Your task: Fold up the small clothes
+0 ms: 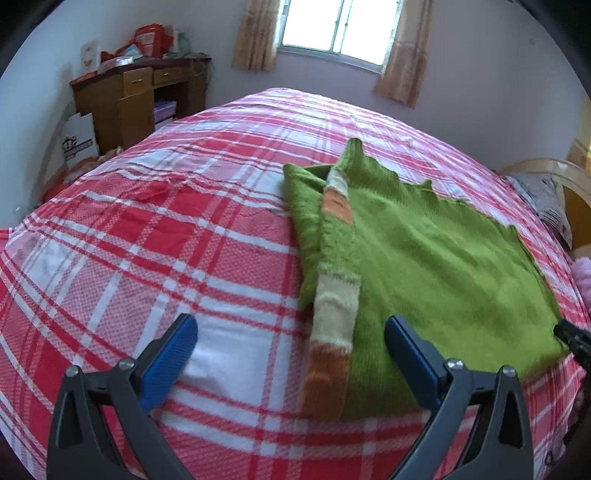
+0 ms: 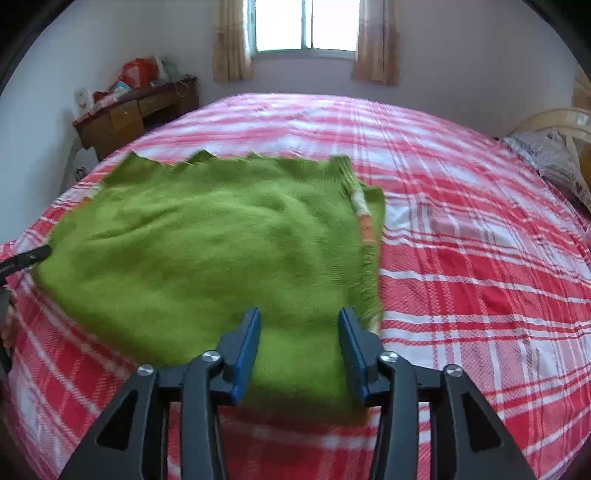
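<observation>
A small green knitted sweater (image 1: 436,254) lies flat on the red plaid bed (image 1: 184,229). One striped sleeve (image 1: 334,321), cream and orange, is folded in along its left side. My left gripper (image 1: 291,332) is open just above that sleeve's cuff end, with blue pads on either side. In the right wrist view the sweater (image 2: 207,243) fills the left middle, the other sleeve (image 2: 364,210) folded in at its right edge. My right gripper (image 2: 299,328) is open over the sweater's near hem, holding nothing. Each gripper's tip shows at the other view's edge.
A wooden desk (image 1: 140,96) with clutter stands at the far left by the wall. A window (image 1: 332,26) with curtains is behind the bed. A chair with a patterned cloth (image 2: 550,155) stands at the right bedside.
</observation>
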Demonstrator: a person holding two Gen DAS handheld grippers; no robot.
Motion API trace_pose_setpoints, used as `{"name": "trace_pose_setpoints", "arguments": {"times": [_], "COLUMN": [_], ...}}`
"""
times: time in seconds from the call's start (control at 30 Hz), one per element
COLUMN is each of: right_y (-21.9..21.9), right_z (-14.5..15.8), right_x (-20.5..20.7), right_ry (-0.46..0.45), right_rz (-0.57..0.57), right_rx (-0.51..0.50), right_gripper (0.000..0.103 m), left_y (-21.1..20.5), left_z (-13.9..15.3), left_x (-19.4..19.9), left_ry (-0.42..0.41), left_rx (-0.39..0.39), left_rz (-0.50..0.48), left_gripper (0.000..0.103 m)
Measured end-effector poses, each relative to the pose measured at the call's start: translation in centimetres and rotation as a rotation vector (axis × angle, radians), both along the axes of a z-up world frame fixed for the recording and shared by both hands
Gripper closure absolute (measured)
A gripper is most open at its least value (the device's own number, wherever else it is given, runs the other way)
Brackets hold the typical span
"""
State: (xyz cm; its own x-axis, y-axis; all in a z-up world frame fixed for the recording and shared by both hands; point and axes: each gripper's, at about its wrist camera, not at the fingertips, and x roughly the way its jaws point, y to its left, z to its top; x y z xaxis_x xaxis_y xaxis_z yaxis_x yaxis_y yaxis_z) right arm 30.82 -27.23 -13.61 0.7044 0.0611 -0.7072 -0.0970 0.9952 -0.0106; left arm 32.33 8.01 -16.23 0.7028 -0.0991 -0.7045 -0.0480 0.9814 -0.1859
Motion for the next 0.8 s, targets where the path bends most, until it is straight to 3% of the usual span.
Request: {"name": "trace_pose_setpoints", "arguments": {"times": [0.27,0.8], "right_y": [7.2,18.8], "right_z": [0.8,-1.2], "right_x": [-3.4,-5.4], "right_ry": [-0.040,-0.060], "right_rz": [0.182,0.403], "right_rx": [-0.096,-0.268], "right_gripper": [0.054,0.053], "left_y": [0.4,2.3], "left_z": [-0.1,0.1], "left_x": [-0.6,-1.3], "left_ry": [0.020,0.018], "left_rx": [0.075,0.062], "left_rz": [-0.001,-0.020], "left_gripper": [0.000,0.000]}}
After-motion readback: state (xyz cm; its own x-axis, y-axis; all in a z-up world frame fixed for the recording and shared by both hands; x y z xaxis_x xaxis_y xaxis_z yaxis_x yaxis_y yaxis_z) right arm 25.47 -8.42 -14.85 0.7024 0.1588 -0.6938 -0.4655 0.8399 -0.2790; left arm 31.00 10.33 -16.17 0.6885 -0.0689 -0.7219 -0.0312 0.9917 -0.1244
